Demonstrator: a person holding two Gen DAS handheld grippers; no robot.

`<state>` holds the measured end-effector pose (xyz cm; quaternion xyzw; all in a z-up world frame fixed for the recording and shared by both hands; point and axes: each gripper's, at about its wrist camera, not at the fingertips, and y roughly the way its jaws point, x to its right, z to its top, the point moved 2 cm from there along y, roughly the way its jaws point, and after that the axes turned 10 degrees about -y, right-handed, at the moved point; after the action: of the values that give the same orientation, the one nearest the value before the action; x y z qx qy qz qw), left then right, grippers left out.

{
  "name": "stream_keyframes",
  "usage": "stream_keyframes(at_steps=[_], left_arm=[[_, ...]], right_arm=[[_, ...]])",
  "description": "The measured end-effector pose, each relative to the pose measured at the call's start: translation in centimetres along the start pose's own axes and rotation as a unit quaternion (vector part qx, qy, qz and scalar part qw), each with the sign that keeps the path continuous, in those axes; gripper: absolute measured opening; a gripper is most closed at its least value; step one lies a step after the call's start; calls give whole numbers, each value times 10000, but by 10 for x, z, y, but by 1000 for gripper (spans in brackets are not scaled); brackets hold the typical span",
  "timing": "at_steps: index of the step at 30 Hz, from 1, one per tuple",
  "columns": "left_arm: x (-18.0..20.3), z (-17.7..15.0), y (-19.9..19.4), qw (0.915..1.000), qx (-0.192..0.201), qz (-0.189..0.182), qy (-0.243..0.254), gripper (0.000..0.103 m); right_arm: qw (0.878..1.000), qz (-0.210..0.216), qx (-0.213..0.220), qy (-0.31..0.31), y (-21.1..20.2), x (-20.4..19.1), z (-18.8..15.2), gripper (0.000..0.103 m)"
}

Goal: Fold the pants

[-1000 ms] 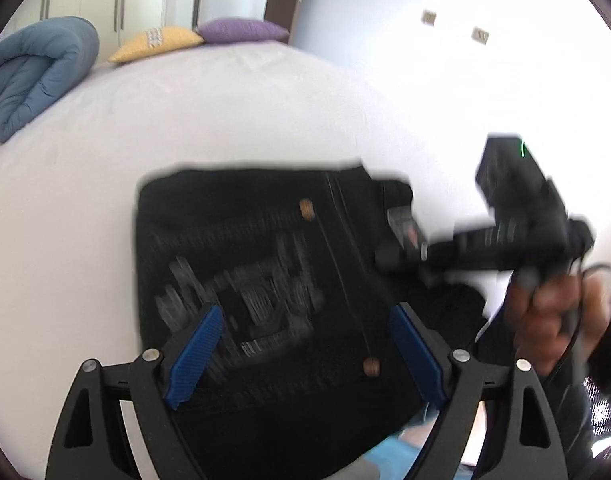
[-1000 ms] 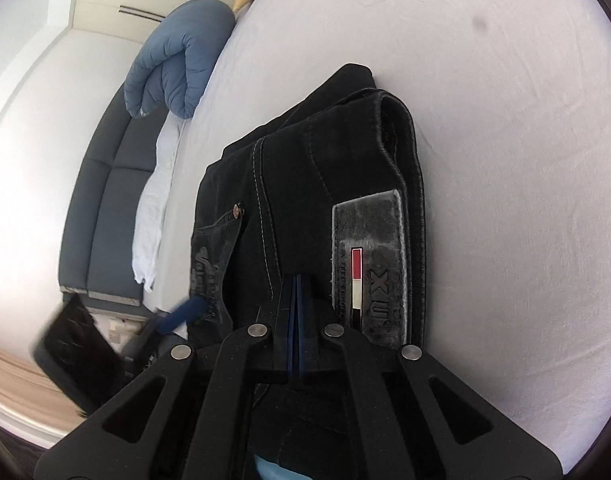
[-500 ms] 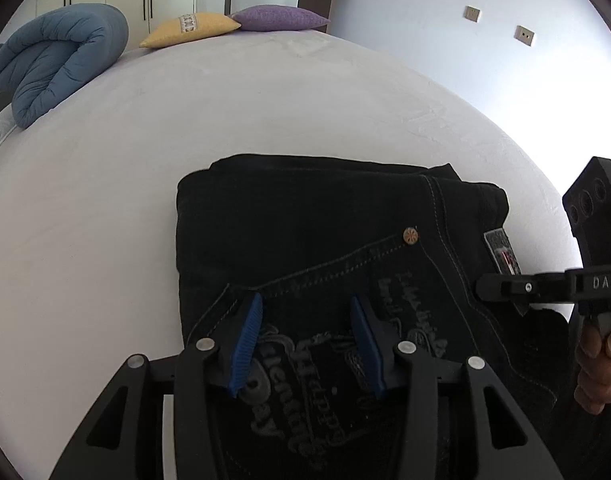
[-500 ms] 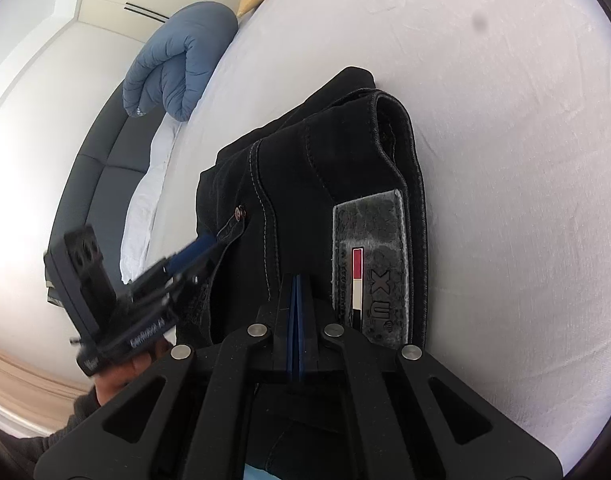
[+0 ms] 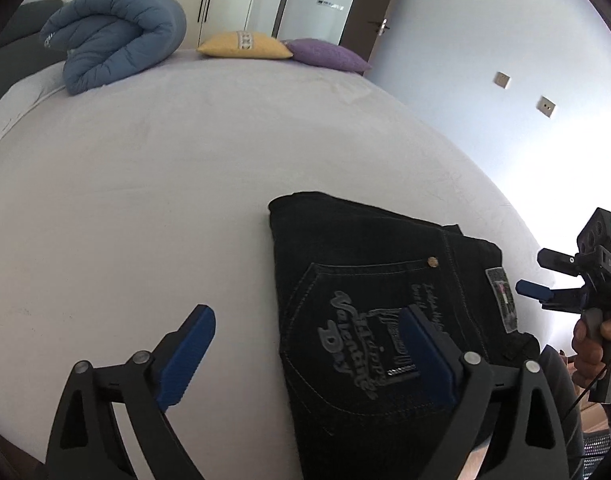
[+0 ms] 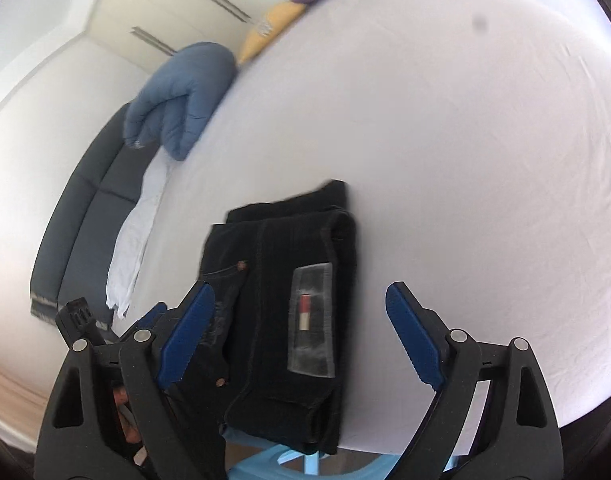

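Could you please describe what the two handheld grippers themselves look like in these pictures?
Both the left gripper and the right gripper have black cut-out frames with silver rivets and ribbed blue pads. The right one's black body carries white lettering, a green light and a thin cable.

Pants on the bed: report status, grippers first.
Left gripper and right gripper both opening, nothing pinched. Black pants folded into a compact stack on the white bed, near its edge. Nothing in the way.
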<state>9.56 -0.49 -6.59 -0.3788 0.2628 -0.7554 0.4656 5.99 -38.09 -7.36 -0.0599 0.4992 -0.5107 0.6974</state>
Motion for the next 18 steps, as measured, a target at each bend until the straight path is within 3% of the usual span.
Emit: stream_keyframes(at_steps=[2,5,8,10,12,13,15,18], left_arm=[[-8,4,23,9988,-481,-11,-30,95],[-16,3,53,9936,-1083,-247,-200,95],[-12,8,59,9925,-1174,-318,-106,101],[-5,11,64,9914,-1274,-310,2,101],[4,12,71,9886,-1461,-324,175,100],[8,13,73,9880,-1494,-304,251,97],[11,18,76,9865,-1565,-444,181,69],[7,25,79,9851,-1635,-516,-160,51]], right_arm=[[9992,242,-192,239,12,11,2,88],[9982,109,-552,214,36,13,2,87],[9976,132,-666,169,53,9,8,81],[9967,279,-698,305,62,6,13,65],[9955,237,-868,295,77,2,16,62],[9955,176,-912,201,83,0,16,59],[9954,133,-936,182,90,-1,20,51],[9944,135,-977,389,93,5,21,36]])
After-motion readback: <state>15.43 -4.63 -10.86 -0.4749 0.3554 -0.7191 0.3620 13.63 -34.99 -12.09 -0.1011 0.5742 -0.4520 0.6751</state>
